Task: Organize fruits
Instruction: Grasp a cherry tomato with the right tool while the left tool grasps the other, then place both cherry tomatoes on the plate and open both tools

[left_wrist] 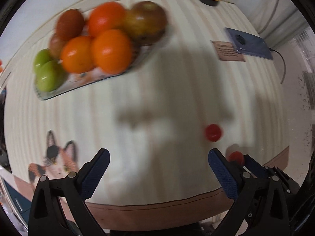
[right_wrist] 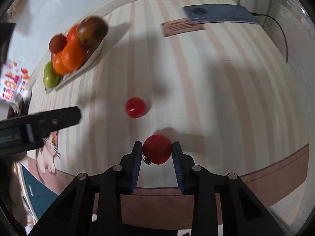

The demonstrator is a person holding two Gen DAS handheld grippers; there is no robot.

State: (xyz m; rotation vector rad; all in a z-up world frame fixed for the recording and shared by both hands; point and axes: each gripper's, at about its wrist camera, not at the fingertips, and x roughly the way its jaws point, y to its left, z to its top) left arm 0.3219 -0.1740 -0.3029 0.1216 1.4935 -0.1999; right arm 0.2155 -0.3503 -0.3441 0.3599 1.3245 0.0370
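**Red fruit in the tongs**

The right tongs [right_wrist: 157, 147] squeeze a red fruit [right_wrist: 157, 151] from both sides, low over the striped bench [right_wrist: 216, 98]. A smaller red fruit [right_wrist: 135, 107] lies alone just past it. Far left, a tray [right_wrist: 92, 59] holds oranges [right_wrist: 73, 56], green fruit [right_wrist: 50, 77] and dark apples [right_wrist: 91, 31]. The left tongs [right_wrist: 59, 118] reach in from the left.

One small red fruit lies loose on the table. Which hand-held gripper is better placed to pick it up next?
Left. The left hand-held gripper is open and empty, and the loose red fruit lies just beyond its fingertips. The right hand-held gripper is shut on another red fruit.
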